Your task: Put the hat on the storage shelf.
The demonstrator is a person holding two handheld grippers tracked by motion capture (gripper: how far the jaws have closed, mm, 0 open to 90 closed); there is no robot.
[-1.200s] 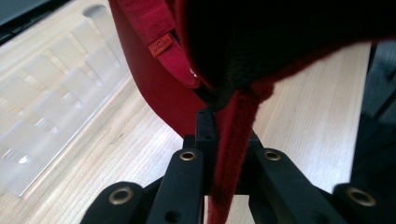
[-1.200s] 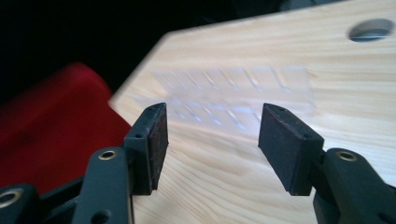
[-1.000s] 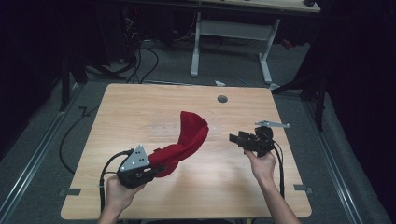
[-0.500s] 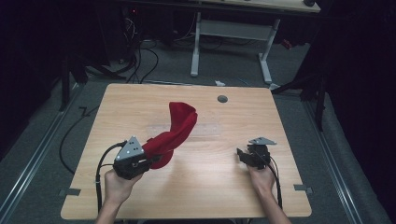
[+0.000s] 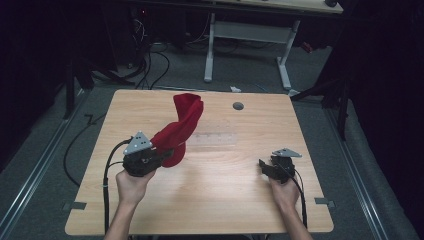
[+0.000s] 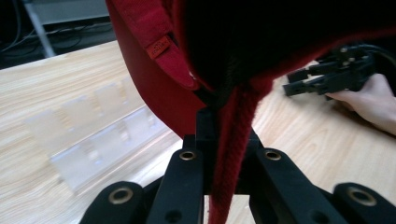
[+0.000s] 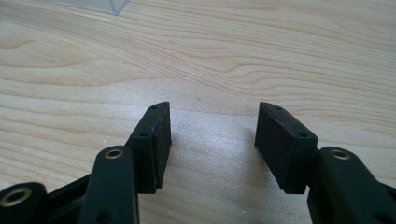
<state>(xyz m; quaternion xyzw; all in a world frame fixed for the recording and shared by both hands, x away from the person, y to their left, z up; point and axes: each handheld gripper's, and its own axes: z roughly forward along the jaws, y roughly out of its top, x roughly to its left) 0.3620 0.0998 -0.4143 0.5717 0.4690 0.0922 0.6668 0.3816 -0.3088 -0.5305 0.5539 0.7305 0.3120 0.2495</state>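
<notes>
A red cloth (image 5: 181, 127) is gripped at its lower end by the left gripper (image 5: 167, 154), whose jaws are closed tight on the fabric. In the left gripper view the cloth (image 6: 154, 88) is seen pinched between the two black jaws, a thick seam running down between them and a small red label sewn on a folded hem above. From the grip the cloth is raised off the table (image 5: 225, 200) and curves up and toward the far edge, its upper end seen over the far left part of the tabletop. The left gripper is held in the left hand (image 5: 131, 184) above the left half of the table, nearer the near edge than the far one.

The right gripper (image 5: 263, 167) is held low by the right hand (image 5: 285, 192) near the right edge, toward the near right corner. Its jaws are parted, and nothing is seen between the pads (image 7: 161, 140) except bare wood; they have just been opening a little.

A clear plastic strip (image 5: 215, 138) is laid flat near the middle of the table, just right of the cloth. A small grey round disc (image 5: 238, 106) is set near the far edge.
</notes>
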